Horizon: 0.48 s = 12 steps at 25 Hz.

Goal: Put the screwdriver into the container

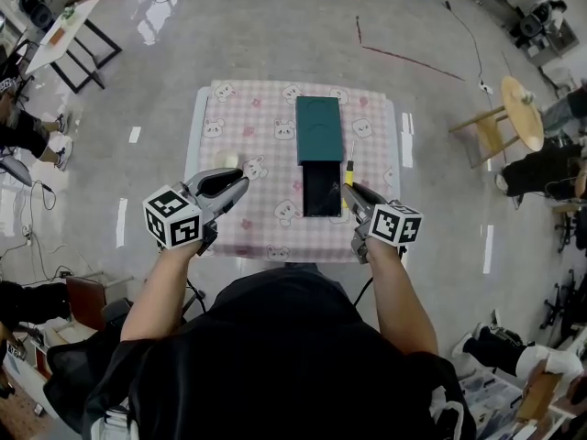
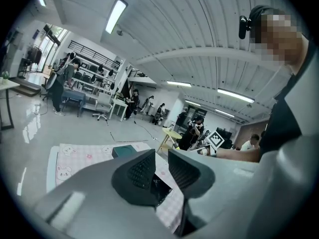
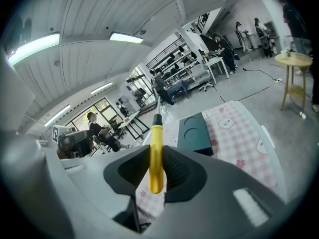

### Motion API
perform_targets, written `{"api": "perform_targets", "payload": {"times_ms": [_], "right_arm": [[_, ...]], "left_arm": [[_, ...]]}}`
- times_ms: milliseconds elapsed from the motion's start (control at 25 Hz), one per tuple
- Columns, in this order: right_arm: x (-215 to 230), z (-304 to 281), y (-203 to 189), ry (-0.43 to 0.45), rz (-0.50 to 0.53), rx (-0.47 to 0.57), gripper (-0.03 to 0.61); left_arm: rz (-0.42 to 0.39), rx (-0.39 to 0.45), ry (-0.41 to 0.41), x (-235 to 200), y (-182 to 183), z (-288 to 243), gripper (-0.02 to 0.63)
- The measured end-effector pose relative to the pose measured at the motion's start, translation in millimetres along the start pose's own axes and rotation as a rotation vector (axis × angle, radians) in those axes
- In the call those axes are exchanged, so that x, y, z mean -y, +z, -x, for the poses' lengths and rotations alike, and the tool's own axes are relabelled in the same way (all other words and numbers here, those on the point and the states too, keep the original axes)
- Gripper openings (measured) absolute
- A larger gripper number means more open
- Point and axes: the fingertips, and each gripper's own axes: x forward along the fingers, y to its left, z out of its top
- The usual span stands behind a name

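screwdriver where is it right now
The screwdriver is clamped by its yellow handle between the fingers of the right gripper. In the head view it shows just right of the green container on the pink tablecloth.

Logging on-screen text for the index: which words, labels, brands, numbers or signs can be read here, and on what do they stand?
None can be read.
The left gripper and right gripper: their cubes bear black-and-white square patterns, not letters.
The pink checked tablecloth: cartoon animals only.
The yellow-handled screwdriver and dark green rectangular container: no print visible.
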Motion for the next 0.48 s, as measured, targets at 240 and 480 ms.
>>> {"api": "perform_targets", "payload": {"times_ms": [240,480], "right_arm": [[3.2,-20.1,-11.9,0.013,-0.002,-0.039,0.114],[14.2,-30.8,-31.1,0.006,0.002,-0.089,0.114]], "left_arm": [[0.000,-0.010,0.010,-5.8,-1.7,-3.3,0.077],[0.005,-0.028,0.010,-3.4,-8.7,-10.6,0.077]]}}
